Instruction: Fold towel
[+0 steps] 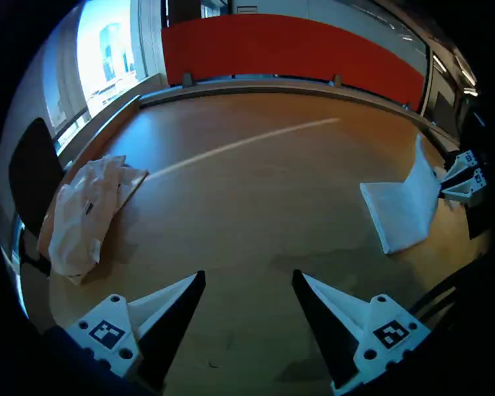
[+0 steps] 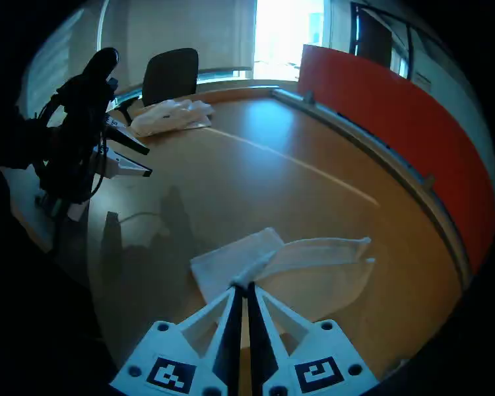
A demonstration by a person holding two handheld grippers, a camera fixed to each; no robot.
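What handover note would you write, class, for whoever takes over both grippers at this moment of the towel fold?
Left gripper: open, holding nothing, above the table.
Right gripper: shut on one edge of the towel, holding that edge up.
Towel: the rest lies flat on the table.
Done: one edge gripped and lifted.
Left: carry the edge across, lay the fold down, probably smooth it.

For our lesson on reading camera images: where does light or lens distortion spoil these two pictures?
Left gripper view: the window is blown out white, a glare streak crosses the table, and the red screen bows. Right gripper view: the window is overexposed; dark reflections lie on the table beside the towel.
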